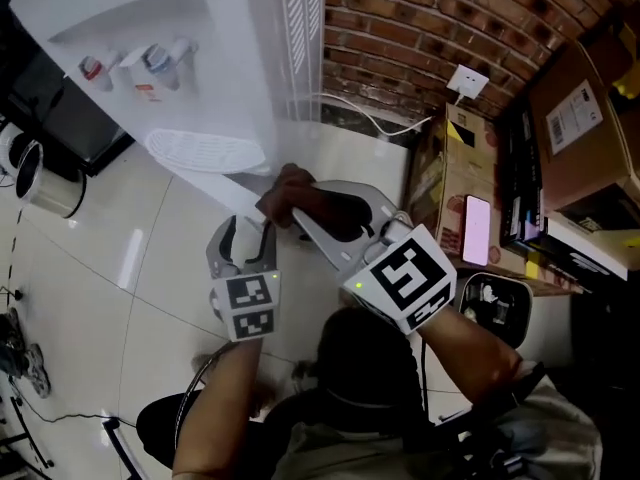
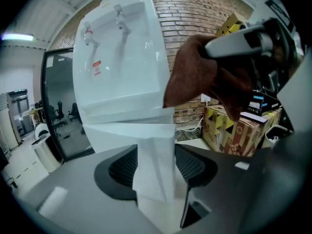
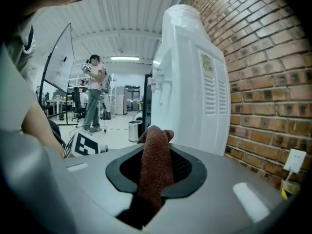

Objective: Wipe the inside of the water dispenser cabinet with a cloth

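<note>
The white water dispenser (image 1: 180,58) stands against the brick wall, and its cabinet door (image 1: 215,183) swings out over the floor below the drip tray. My left gripper (image 1: 247,236) is at the door's free edge. In the left gripper view that white door edge (image 2: 153,165) fills the gap between both pads, so the gripper is shut on it. Just right of it, my right gripper (image 1: 300,203) is shut on a brown cloth (image 1: 290,188). The cloth (image 3: 155,165) sticks up between the jaws, level with the dispenser's side (image 3: 195,82). The cabinet's inside is hidden.
Cardboard boxes (image 1: 465,183) stand to the right by the brick wall, with a lit phone (image 1: 477,230) leaning on one. A wall socket (image 1: 467,81) feeds a white cable. A metal bin (image 1: 45,183) and cables lie at the left. A person (image 3: 95,94) stands far off.
</note>
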Demonstrator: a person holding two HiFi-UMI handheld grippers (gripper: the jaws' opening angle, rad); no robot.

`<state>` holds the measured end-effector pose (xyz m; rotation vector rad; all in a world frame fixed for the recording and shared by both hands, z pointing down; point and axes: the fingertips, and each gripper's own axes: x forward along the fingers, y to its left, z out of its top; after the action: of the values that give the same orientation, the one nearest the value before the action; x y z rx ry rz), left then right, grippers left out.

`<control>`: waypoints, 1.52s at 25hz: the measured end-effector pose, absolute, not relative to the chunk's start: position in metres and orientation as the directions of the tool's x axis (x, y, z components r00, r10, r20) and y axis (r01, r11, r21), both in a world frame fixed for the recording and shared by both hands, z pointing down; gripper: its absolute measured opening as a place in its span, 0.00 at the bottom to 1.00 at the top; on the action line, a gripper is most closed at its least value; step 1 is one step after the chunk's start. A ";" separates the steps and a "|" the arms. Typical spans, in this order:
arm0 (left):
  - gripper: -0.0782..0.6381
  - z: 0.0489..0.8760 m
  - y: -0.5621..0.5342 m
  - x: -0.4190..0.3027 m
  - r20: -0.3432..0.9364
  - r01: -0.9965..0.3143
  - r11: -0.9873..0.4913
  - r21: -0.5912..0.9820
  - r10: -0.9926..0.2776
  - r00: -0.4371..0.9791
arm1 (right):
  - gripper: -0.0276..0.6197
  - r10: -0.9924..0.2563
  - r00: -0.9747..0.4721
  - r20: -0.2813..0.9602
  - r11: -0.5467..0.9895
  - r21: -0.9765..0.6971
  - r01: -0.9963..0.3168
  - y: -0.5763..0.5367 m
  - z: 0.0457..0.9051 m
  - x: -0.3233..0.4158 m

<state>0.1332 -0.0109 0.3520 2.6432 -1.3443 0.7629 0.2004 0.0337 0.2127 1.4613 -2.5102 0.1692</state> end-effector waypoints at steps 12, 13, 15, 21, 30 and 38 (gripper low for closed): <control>0.34 0.354 0.027 -0.032 0.453 -0.859 -0.489 -0.150 -0.806 0.380 | 0.19 -0.777 -0.588 0.224 0.611 0.040 -0.791 0.053 0.196 0.066; 0.31 0.354 0.027 -0.042 0.449 -0.861 -0.487 -0.146 -0.808 0.381 | 0.19 -0.770 -0.594 0.231 0.619 0.045 -0.784 0.054 0.198 0.056; 0.29 0.354 0.025 -0.057 0.436 -0.860 -0.489 -0.145 -0.812 0.388 | 0.19 -0.757 -0.605 0.247 0.634 0.053 -0.771 0.052 0.203 0.037; 0.17 0.355 0.012 -0.106 0.406 -0.907 -0.390 -0.160 -0.863 0.300 | 0.19 -0.713 -0.656 0.249 0.685 0.046 -0.727 0.022 0.219 -0.006; 0.07 0.360 -0.052 -0.205 0.447 -0.941 -0.256 -0.220 -0.884 0.136 | 0.19 -0.626 -0.742 0.239 0.772 0.057 -0.633 -0.043 0.239 -0.070; 0.07 0.361 -0.072 -0.221 0.453 -0.944 -0.255 -0.211 -0.881 0.136 | 0.19 -0.523 -0.818 0.240 0.852 0.113 -0.512 -0.067 0.255 -0.187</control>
<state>-0.2212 -0.0716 0.3614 2.2702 -1.8352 0.7589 -0.1872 -0.0672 0.2552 0.7882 -2.7660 -0.0630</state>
